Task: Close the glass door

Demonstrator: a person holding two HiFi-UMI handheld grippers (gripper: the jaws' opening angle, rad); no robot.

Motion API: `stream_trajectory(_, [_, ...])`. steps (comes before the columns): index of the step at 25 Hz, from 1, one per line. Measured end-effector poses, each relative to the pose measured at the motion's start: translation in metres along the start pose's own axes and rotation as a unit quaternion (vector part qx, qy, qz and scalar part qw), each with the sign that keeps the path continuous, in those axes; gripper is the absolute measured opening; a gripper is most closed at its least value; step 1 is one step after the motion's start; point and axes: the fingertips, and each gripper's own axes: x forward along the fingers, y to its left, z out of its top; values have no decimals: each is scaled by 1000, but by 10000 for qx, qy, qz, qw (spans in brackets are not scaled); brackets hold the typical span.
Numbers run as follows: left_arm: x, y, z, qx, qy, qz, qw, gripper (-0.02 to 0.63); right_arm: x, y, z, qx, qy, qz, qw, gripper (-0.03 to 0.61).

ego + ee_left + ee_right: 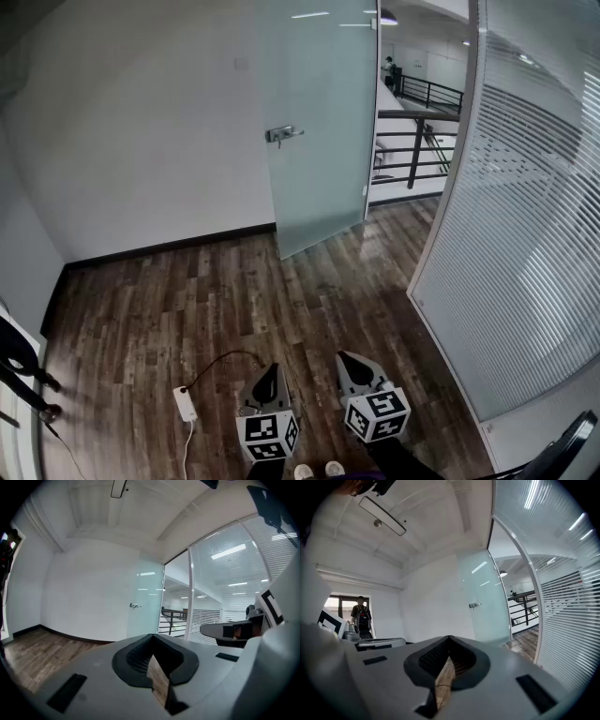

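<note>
Left gripper (270, 373) and right gripper (350, 361) were pinched closed, empty. Frosted glass door (323, 141) hung open at 12 o'clock. Only right gripper view showed a person (361, 616).

Open wood floor (281, 291) reaches the glass door (319, 122); a curved glass wall (525, 234) hems the right side.

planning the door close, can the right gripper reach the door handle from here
Probably not yet: the right gripper sits far short of the door handle, with open wood floor between. Nothing blocks the path, so stepping closer should do it.
</note>
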Motion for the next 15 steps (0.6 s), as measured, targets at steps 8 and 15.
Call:
stream_trajectory(8, [3, -1, -3, 3, 10, 26, 10000, 0, 2, -3, -1, -5, 1, 33, 10000, -9])
stream_trajectory(15, [0, 1, -3, -3, 11, 49, 10000, 2, 0, -4, 3, 32, -123, 24, 9999, -9])
